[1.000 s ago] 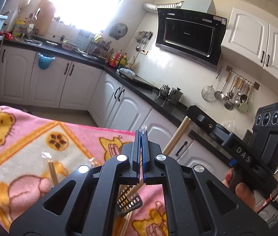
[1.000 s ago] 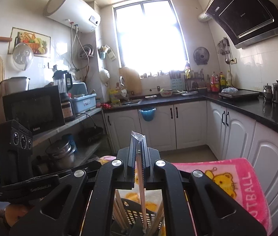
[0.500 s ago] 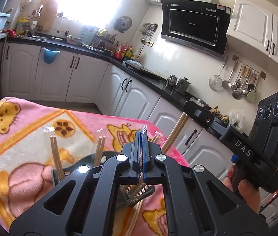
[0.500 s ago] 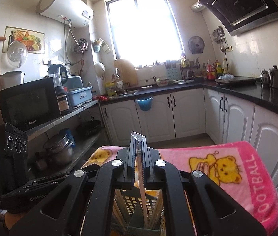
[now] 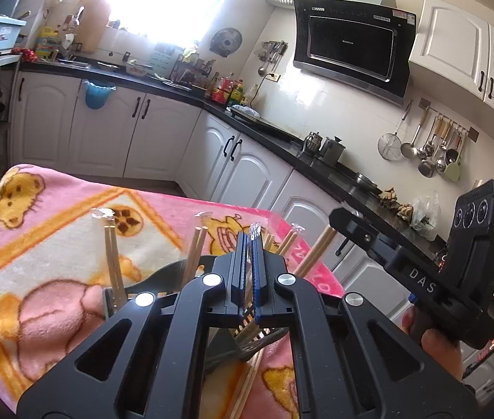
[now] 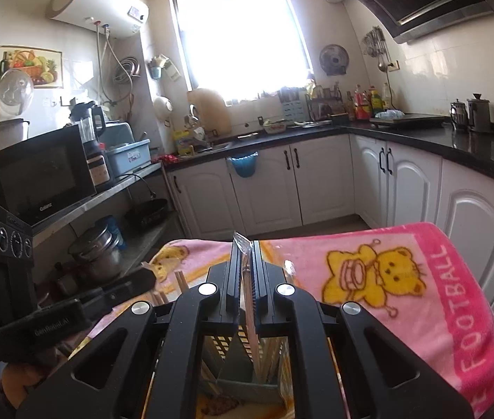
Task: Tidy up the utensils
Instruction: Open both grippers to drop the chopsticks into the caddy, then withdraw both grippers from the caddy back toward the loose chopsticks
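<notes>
My left gripper is shut on a plastic-wrapped pair of chopsticks; the wrapper tip sticks up between the jaws. Below it stands a dark utensil holder with several wrapped chopsticks and a thicker wooden handle upright in it. My right gripper is shut on another wrapped pair of chopsticks, whose lower end reaches down into the holder. Each view shows the other tool: the right gripper at the right, the left gripper at the left.
The holder rests on a pink cartoon blanket. Loose chopsticks lie on it beside the holder. White cabinets under a black counter run behind and to the right. A shelf with a microwave and pots stands left.
Both grippers have sunk toward the holder with their chopsticks still gripped. The holder and its upright chopsticks have risen into the left view, and the right pair now sits deeper in the holder.
</notes>
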`<state>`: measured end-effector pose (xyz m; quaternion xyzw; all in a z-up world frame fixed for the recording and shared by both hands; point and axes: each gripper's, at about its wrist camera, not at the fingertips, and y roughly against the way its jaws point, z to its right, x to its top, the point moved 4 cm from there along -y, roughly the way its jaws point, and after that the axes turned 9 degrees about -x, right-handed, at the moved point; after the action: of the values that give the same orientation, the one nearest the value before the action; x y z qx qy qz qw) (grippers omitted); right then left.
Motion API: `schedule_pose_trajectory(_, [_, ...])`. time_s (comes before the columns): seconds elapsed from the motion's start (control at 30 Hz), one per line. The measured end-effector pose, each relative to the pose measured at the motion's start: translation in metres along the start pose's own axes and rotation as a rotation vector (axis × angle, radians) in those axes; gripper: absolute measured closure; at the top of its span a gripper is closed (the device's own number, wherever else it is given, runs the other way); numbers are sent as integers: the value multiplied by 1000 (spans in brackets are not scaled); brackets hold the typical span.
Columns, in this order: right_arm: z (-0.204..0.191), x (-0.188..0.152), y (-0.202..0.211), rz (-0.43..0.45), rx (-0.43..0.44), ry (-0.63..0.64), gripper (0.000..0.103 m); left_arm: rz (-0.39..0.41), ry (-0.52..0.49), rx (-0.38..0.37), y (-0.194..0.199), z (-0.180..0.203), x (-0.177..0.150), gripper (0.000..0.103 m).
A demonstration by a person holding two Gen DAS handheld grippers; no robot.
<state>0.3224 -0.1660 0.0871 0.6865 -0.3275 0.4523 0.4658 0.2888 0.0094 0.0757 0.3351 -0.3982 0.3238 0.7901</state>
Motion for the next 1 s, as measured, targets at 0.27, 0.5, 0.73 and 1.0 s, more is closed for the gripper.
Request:
schedule_pose_trajectory(0.27, [9,-7,8,-22,-36,-17,74,14,0,29,10,-7,3,99])
schedule_pose_trajectory(0.5, [19,-13,20,-32,-52,-40,65,29,17,51,21,-13,3,81])
schedule_pose_trajectory(0.73, [22,-18,35,-31,-73,-20,53,57,23,75,37,-16,1,54])
schedule_pose_trajectory(1.0, [19,-24,53,-19,-90,16,42,85,35,98,58,-16,-5,27])
